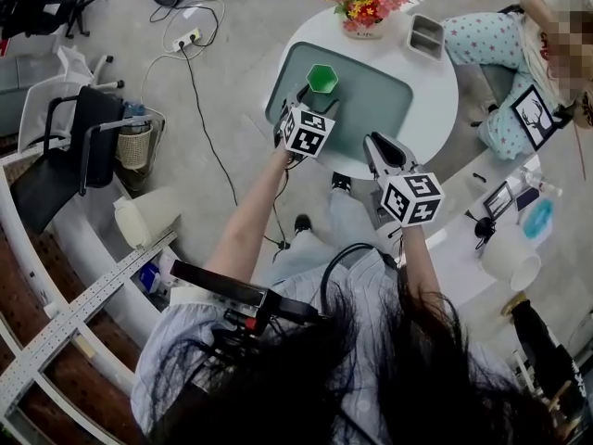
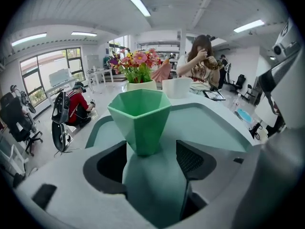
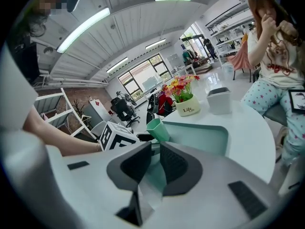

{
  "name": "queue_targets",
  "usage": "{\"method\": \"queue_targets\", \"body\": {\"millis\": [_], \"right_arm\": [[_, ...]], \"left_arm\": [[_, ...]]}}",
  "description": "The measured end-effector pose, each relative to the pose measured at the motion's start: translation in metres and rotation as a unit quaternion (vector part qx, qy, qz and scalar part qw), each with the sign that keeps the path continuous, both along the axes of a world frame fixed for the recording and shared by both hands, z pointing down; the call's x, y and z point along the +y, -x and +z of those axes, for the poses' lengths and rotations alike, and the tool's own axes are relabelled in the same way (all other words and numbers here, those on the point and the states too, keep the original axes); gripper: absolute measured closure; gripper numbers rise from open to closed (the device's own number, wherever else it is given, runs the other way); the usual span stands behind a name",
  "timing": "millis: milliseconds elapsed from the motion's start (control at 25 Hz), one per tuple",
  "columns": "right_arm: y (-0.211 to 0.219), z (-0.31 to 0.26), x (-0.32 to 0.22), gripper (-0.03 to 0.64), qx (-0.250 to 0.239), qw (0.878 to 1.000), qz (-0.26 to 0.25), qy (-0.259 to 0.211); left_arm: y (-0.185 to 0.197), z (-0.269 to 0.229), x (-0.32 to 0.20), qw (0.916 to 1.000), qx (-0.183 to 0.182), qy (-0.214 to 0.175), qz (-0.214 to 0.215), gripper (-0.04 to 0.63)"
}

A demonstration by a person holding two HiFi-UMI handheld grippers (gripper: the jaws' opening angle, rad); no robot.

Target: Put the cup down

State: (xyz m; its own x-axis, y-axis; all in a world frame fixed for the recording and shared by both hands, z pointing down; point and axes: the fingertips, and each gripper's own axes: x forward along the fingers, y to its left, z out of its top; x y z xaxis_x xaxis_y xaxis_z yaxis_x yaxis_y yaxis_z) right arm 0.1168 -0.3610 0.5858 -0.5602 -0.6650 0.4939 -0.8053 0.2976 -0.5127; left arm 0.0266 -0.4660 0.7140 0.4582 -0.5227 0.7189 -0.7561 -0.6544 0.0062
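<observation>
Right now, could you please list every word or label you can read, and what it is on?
"Life": on the white flower pot; the smaller print beneath it is too blurred to read.
Left tool's marker cube: black-and-white square patterns only, no words.
Nothing else is readable.

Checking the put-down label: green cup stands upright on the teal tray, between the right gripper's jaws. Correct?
One thing is off: the green cup is between the jaws of the left gripper, not the right, as the left gripper view shows. The right gripper has nothing between its jaws. The rest holds: the cup stands upright on the teal tray.
</observation>
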Motion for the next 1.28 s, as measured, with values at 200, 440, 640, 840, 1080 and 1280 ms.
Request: {"method": "queue_targets", "body": {"millis": [200,440,640,840,1080,1280], "right_arm": [[0.007,-0.005,0.002,0.545,-0.002,1.000,0.002,-0.005],[0.021,-0.012,0.009,0.545,-0.004,1.000,-0.001,-0.011],[0.035,-0.021,0.018,0.545,-0.005,1.000,-0.004,-0.019],[0.053,-0.029,0.033,0.545,-0.006,1.000,-0.010,-0.028],[0.071,-0.037,0.059,0.545,-0.010,0.999,-0.011,-0.032],[0.085,-0.046,0.083,0.545,-0.011,0.999,-0.010,-0.038]], "left_arm": [[0.010,-0.003,0.018,0.9997,-0.007,0.022,0.002,0.281],[0.028,-0.020,0.039,0.9998,0.003,0.016,-0.012,0.282],[0.038,-0.041,0.064,0.9999,0.013,0.009,-0.001,0.282],[0.051,-0.066,0.085,0.9983,0.053,0.006,-0.024,0.282],[0.062,-0.105,0.111,0.9960,0.086,-0.004,-0.022,0.285],[0.073,-0.135,0.136,0.9944,0.102,-0.021,-0.021,0.302]]}}
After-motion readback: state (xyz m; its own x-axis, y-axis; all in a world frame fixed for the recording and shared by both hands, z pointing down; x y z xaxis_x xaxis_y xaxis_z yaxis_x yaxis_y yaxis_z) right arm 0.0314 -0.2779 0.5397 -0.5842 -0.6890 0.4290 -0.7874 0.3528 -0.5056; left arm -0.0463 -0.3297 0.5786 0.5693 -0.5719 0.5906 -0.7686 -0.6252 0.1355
